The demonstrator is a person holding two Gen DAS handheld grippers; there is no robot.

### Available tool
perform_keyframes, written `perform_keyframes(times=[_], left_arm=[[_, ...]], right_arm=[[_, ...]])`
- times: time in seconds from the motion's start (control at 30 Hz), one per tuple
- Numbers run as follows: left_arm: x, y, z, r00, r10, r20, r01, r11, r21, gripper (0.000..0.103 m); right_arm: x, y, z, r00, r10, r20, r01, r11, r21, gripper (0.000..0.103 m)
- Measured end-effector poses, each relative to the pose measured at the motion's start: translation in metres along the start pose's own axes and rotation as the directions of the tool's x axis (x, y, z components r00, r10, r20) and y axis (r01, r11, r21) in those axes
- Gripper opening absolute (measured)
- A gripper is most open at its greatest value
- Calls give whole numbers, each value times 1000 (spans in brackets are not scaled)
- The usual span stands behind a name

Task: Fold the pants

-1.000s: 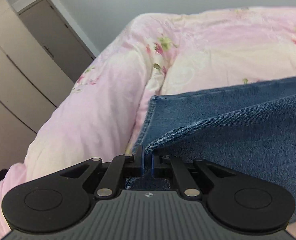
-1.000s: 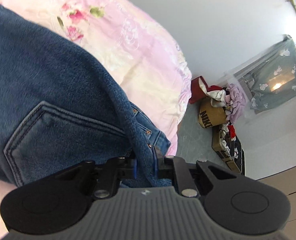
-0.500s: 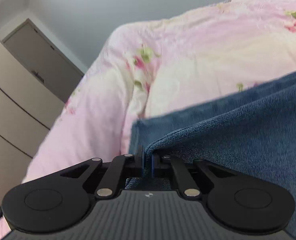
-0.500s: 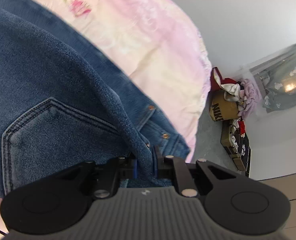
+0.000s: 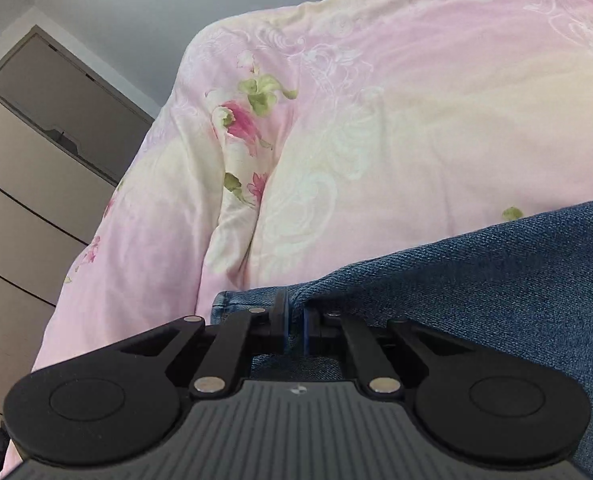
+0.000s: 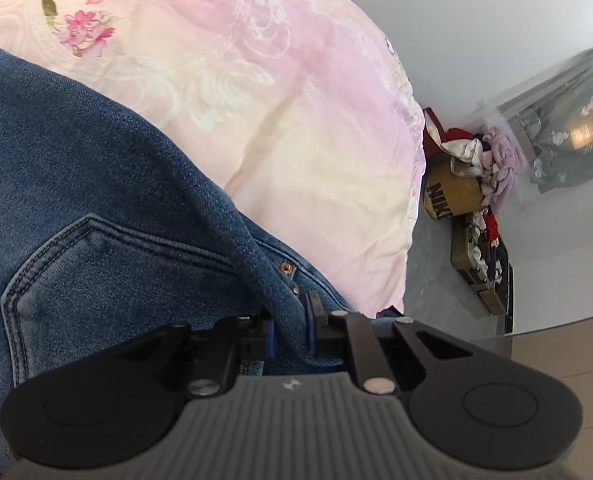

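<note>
From my two wrist cameras I see only part of the pants [image 5: 476,292]: they run off the right edge of the left view and off the left and bottom edges of the right view, so I can't tell how much of them hangs or lies flat. Both housings block the lower third of each picture, hiding the cloth below the jaws. The pile in the far corner is too small to sort out.

One pair of pants, blue denim. One back pocket [image 6: 108,280] shows, and two copper rivets [image 6: 286,267] near the waistband. One brown box [image 6: 452,196] with clothes heaped on it.

The left gripper [image 5: 294,320] has its jaws pinched tight on a folded denim edge, with a hem just left of them. The right gripper [image 6: 292,330] has its jaws clamped on a thick rolled seam near the waistband, held slightly apart by the cloth.

The pants sit over a bed covered by a pink floral quilt [image 5: 396,120], which fills the space beyond both grippers. Left view: beige wardrobe [image 5: 12,208], a door [image 5: 64,104], grey wall. Right view: grey floor [image 6: 436,280], white wall, a printed curtain [image 6: 568,136]
</note>
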State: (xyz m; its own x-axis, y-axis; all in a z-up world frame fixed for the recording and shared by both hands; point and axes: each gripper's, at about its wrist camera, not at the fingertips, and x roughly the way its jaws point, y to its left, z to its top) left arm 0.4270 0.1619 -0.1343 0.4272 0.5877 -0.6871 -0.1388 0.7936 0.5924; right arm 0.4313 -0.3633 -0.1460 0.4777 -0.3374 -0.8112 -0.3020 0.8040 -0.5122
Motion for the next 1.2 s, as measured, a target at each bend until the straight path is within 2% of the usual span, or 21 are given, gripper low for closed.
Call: perform_keyframes(times=[0.13, 0.2, 0.27, 0.3, 0.33, 0.4, 0.47, 0.5, 0.53, 0.57, 0.6, 0.63, 0.7, 0.77, 0.87, 1.0, 1.1, 1.17, 1.2], left_arm=[[17, -16, -4, 999, -6, -45, 9, 999, 53, 8], [18, -22, -10, 1000, 8, -19, -6, 994, 110, 11], [12, -21, -17, 1000, 15, 22, -18, 988, 155, 18], [6, -15, -21, 999, 7, 48, -14, 989, 148, 33], [0, -7, -24, 998, -6, 64, -1, 993, 118, 58], [-17, 15, -29, 993, -49, 105, 48, 999, 19, 69], [-34, 37, -34, 985, -94, 141, 99, 994, -33, 69], [-41, 49, -37, 984, -104, 147, 113, 992, -50, 69], [-49, 62, -40, 981, -117, 152, 129, 989, -67, 69], [-55, 76, -44, 980, -128, 155, 143, 985, -92, 69], [-59, 89, -49, 978, -144, 153, 163, 979, -120, 70], [-63, 105, -55, 975, -169, 144, 191, 968, -161, 70], [-67, 130, -71, 968, -217, 127, 243, 937, -252, 70], [-69, 149, -93, 953, -275, 125, 302, 888, -347, 69], [-68, 157, -127, 934, -330, 138, 355, 809, -468, 69], [-54, 150, -172, 920, -367, 135, 368, 695, -617, 69], [-41, 142, -196, 920, -370, 126, 344, 614, -710, 64], [-33, 139, -208, 912, -382, 148, 351, 543, -763, 64], [-28, 138, -214, 900, -403, 167, 366, 490, -792, 64]], right_arm=[[13, 5, 4, 999, 2, -32, -2, 1000, -8, 10], [15, 6, 5, 999, 6, -45, -7, 999, -37, 10], [12, 3, 6, 999, 12, -49, -14, 999, -41, 10], [11, -3, 7, 998, 22, -51, -24, 999, -37, 11], [8, -7, 6, 998, 29, -50, -31, 999, -28, 13], [1, -12, 5, 998, 31, -45, -32, 999, -13, 15], [-10, -14, 4, 999, 20, -37, -20, 1000, -1, 18], [-18, -14, 3, 1000, 12, -24, -12, 1000, 1, 38], [-28, -15, 2, 1000, -12, 8, 12, 1000, 8, 74], [-38, -18, 1, 998, -52, 45, 51, 998, 22, 85], [-47, -21, 1, 995, -68, 67, 65, 997, 38, 89], [-54, -24, 1, 995, -61, 74, 57, 997, 56, 88], [-66, -31, -1, 996, -36, 79, 28, 994, 104, 88], [-78, -32, -7, 996, 0, 84, -11, 991, 133, 88], [-92, -25, -24, 995, 54, 82, -68, 983, 169, 88], [-97, -16, -62, 994, 97, 51, -106, 962, 253, 88], [-97, -11, -96, 987, 154, 41, -159, 927, 339, 88], [-96, -7, -116, 982, 181, 45, -184, 905, 383, 88], [-96, -7, -125, 981, 187, 47, -190, 893, 407, 88]])
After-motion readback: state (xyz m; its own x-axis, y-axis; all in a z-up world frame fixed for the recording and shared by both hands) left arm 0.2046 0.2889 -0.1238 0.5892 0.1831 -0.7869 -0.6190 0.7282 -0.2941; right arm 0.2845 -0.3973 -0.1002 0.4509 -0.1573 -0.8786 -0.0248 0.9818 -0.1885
